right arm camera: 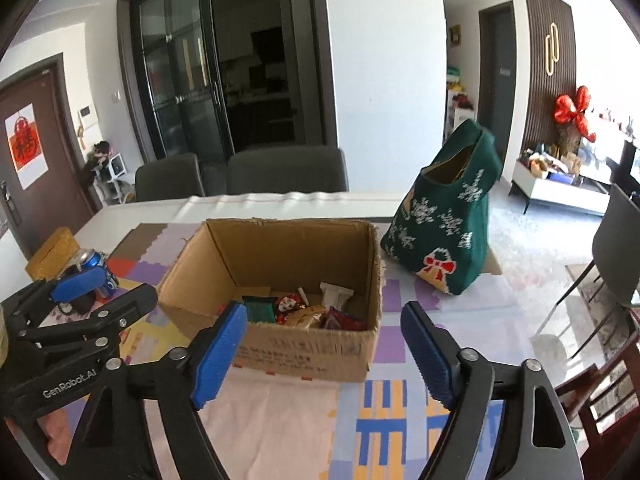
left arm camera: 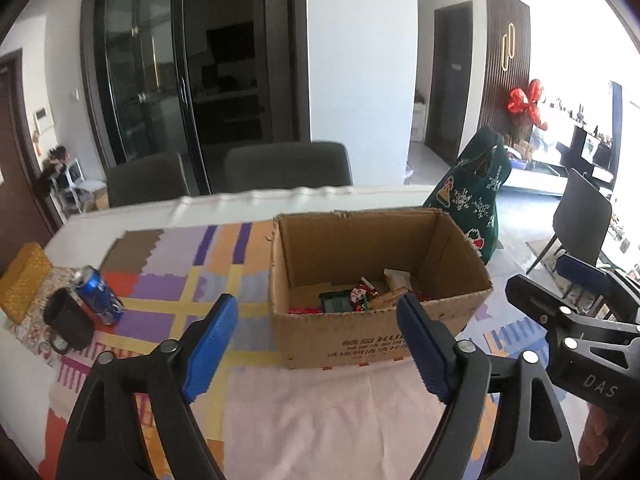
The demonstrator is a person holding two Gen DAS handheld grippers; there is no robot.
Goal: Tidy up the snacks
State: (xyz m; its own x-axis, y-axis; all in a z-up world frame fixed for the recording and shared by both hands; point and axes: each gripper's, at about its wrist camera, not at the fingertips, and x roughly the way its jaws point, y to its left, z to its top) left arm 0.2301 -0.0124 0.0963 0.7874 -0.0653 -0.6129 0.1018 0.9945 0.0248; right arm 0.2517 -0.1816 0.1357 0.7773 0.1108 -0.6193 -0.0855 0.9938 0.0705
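An open cardboard box (left arm camera: 376, 328) stands on the table and holds several wrapped snacks (left arm camera: 360, 298). It also shows in the right wrist view (right arm camera: 304, 350), with the snacks (right arm camera: 308, 312) at its bottom. A green knitted Christmas bag (right arm camera: 444, 216) stands upright to the box's right; it also shows in the left wrist view (left arm camera: 476, 200). My left gripper (left arm camera: 318, 344) is open and empty in front of the box. My right gripper (right arm camera: 324, 354) is open and empty, also in front of the box.
A blue soda can (left arm camera: 98, 294), a black mug (left arm camera: 68, 322) and a yellow box (left arm camera: 24, 280) sit at the table's left. A patterned cloth (left arm camera: 168, 280) covers the table. Grey chairs (left arm camera: 288, 164) stand behind it, another chair (right arm camera: 616, 248) at right.
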